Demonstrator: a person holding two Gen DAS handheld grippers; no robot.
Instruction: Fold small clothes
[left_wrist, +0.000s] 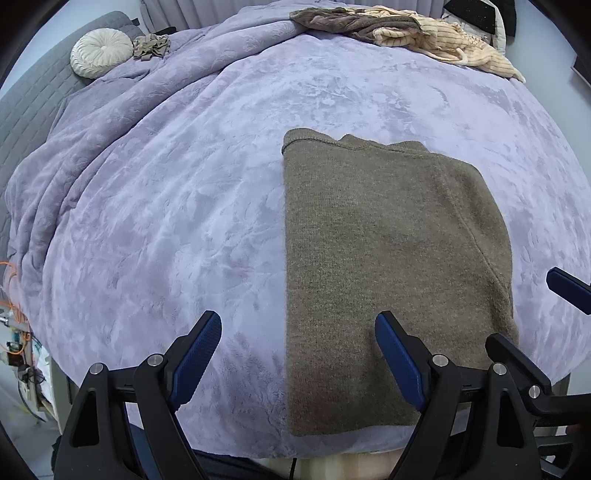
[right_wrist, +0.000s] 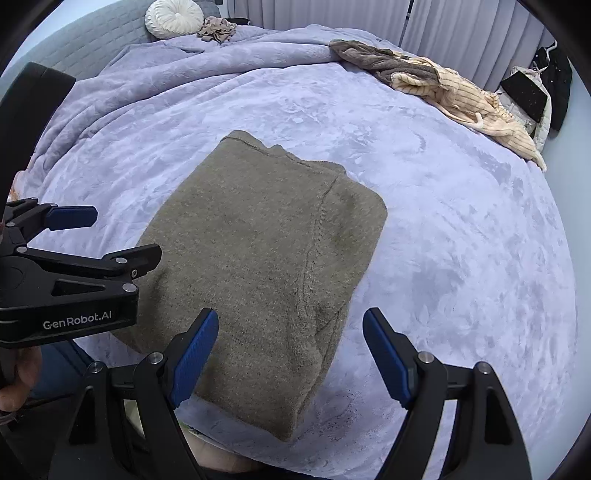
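An olive-brown knit garment (left_wrist: 391, 266) lies folded in a flat rectangle on the lavender bed cover (left_wrist: 166, 221), near the front edge. It also shows in the right wrist view (right_wrist: 258, 266). My left gripper (left_wrist: 297, 356) is open and empty, hovering over the garment's near left edge. It shows from the side in the right wrist view (right_wrist: 125, 236). My right gripper (right_wrist: 290, 356) is open and empty above the garment's near right corner. One of its blue fingertips (left_wrist: 565, 288) enters the left wrist view at the right.
A pile of unfolded clothes (left_wrist: 406, 33), brown and cream striped, lies at the far edge of the bed (right_wrist: 443, 88). A round white cushion (left_wrist: 101, 51) and a small crumpled beige cloth (left_wrist: 151, 46) sit by the grey headboard (left_wrist: 29, 110). Curtains (right_wrist: 461, 33) hang behind.
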